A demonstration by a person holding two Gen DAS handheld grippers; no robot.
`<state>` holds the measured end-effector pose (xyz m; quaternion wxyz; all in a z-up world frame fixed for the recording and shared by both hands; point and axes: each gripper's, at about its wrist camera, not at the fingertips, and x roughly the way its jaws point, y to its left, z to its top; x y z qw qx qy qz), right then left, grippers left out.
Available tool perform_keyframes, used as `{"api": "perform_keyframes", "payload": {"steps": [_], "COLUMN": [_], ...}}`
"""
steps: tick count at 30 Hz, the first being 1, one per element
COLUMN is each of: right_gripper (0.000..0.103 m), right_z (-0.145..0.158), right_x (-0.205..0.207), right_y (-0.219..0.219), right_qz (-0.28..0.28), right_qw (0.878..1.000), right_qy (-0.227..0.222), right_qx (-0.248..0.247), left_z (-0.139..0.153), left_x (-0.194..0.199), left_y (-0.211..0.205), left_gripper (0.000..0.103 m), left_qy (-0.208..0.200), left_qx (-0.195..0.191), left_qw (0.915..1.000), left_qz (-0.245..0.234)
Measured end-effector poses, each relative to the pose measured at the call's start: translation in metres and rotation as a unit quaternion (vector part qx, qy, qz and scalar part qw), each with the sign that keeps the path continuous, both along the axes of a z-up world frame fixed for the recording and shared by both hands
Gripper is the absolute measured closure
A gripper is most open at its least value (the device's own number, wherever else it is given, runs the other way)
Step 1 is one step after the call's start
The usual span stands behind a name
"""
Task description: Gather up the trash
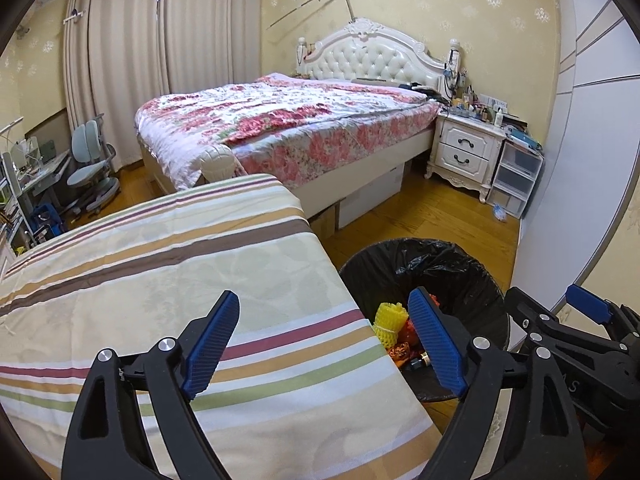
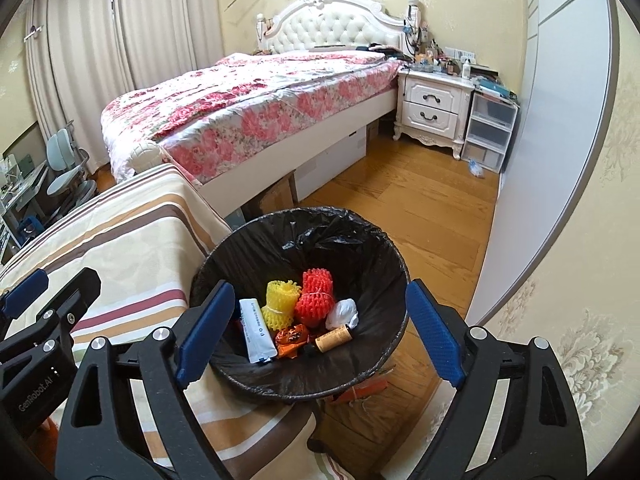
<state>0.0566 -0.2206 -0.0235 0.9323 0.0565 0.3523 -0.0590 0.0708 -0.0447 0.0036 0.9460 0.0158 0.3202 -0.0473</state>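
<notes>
The left gripper (image 1: 324,340) hangs spread and empty over the striped cloth (image 1: 180,264), the bin (image 2: 256,240) off to its right. The right gripper (image 2: 316,332), likewise wide and empty, hovers directly above it, nearer. Inside lie yellow netting (image 2: 280,304), red netting (image 2: 316,296), a white packet (image 2: 256,332) with unreadable print and a small bottle (image 2: 334,337). The left tool reads "GenRobot.AI".

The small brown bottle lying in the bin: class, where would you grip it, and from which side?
Grip the brown bottle across its labelled body, coming from above through the bin's open top. It lies on its side, so its round flanks are exposed; the white wad crowds one side.
</notes>
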Motion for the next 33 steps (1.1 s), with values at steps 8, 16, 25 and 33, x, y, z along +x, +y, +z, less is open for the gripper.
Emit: {"api": "perform_keyframes", "payload": {"steps": [8, 16, 25, 33], "right_gripper": [0.014, 0.013, 0.013, 0.013], "right_z": [0.017, 0.025, 0.031, 0.033], "right_x": [-0.024, -0.045, -0.062, -0.069], "right_y": [0.009, 0.017, 0.022, 0.028], "right_qz": [0.005, 0.011, 0.016, 0.024], "right_qw": [1.0, 0.999, 0.999, 0.998], "right_qy": [-0.024, -0.038, -0.047, -0.052], "right_qx": [-0.008, -0.015, -0.02, -0.022], "left_z": [0.01, 0.011, 0.015, 0.015], "left_x": [-0.02, -0.035, -0.046, -0.055], "left_y": [0.01, 0.019, 0.027, 0.034], "left_gripper": [0.018, 0.018, 0.018, 0.018], "left_qy": [-0.012, -0.018, -0.024, -0.027], "left_qx": [-0.002, -0.002, -0.006, -0.013], "left_qw": [0.9999, 0.9997, 0.9995, 0.9992], "left_qz": [0.007, 0.017, 0.02, 0.027]}}
